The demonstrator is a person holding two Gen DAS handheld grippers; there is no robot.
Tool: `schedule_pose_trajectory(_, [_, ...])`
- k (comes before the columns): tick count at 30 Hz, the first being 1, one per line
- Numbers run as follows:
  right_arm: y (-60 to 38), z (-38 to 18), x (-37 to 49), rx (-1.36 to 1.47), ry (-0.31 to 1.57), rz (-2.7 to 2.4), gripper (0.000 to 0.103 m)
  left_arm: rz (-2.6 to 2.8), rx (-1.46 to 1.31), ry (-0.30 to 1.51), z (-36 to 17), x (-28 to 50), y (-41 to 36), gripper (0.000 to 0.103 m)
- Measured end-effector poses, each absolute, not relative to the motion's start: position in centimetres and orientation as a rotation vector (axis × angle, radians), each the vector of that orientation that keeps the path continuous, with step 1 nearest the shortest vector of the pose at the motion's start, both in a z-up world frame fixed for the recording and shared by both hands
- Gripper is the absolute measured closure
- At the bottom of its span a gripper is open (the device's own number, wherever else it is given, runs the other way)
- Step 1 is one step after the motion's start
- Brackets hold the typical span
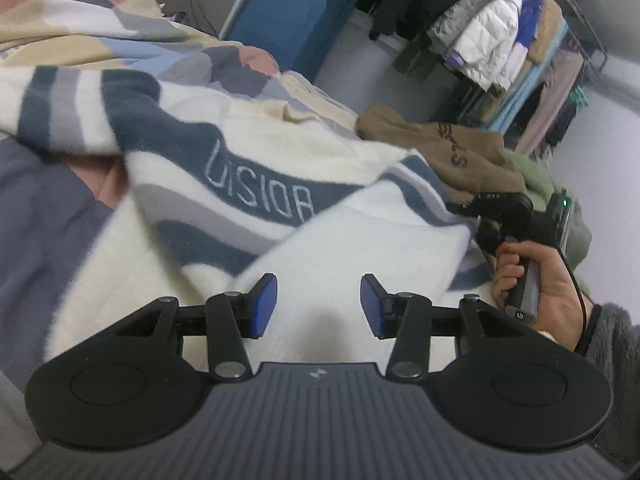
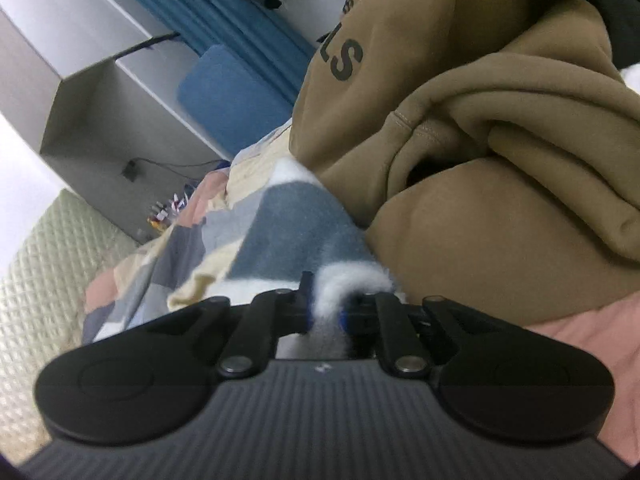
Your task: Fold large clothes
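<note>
1. The step in hand looks like taking hold of the striped fleece sweater [image 1: 256,184] to begin a fold. It lies spread and rumpled across the patchwork bedspread [image 1: 120,36], its navy band lettered "VISION" running across the middle.

2. The right gripper [image 2: 326,312] has its jaws pinched together on a white fleecy edge of that sweater, at the garment's right side. In the left wrist view the same tool shows at the right, the person's hand [image 1: 536,284] wrapped around its handle.

3. The left gripper [image 1: 318,306] hovers over the near white part of the sweater with its blue pads [image 1: 266,304] apart and nothing between them. I judge it has yet to take a grip.

4. The next move probably calls for the left gripper to close on a matching edge or corner, so that both ends lift together and the cloth does not sag or twist.

5. Room to the right is tight: a crumpled tan hoodie [image 2: 480,152] lies just beside the pinched edge, touching or nearly so, and could be dragged along.

6. The left and far parts of the bed offer open bedspread to carry the fold over. A clothes rack [image 1: 512,40] stands well apart at the far right, across bare floor.
</note>
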State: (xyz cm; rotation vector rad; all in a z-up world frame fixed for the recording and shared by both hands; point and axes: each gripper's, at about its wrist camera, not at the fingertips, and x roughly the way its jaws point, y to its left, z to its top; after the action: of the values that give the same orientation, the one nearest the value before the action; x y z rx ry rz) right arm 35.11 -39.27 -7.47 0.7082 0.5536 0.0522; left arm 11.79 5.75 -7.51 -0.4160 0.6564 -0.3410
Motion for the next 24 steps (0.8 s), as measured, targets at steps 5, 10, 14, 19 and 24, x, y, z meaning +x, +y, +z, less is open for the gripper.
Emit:
schedule_pose_trajectory(5, [-37.7, -5.9, 34.9, 0.584, 0.572, 0.062, 0.088, -0.324, -0.388, 0.683, -8.0, 11.9, 5.4, 0.051])
schedule_pose_trajectory(10, [-35.2, -3.6, 33.7, 0.358, 0.629, 0.037, 0.044, -0.321, -0.392, 0.684, -7.8, 11.6, 5.6, 0.051])
schedule_pose_trajectory(14, [-33.0, -2.1, 30.9, 0.267, 0.667, 0.076, 0.03, -0.318, -0.372, 0.685, -7.6, 11.3, 5.3, 0.051])
schedule_pose_trajectory(19, [-29.0, -0.5, 27.1, 0.143, 0.662, 0.105, 0.03, -0.312, -0.348, 0.692, -7.5, 11.1, 5.1, 0.051])
schedule_pose_trajectory(24, [-25.6, 0.4, 24.4, 0.105, 0.587, 0.206, 0.032, -0.307, -0.318, 0.707, -7.6, 10.9, 4.8, 0.051])
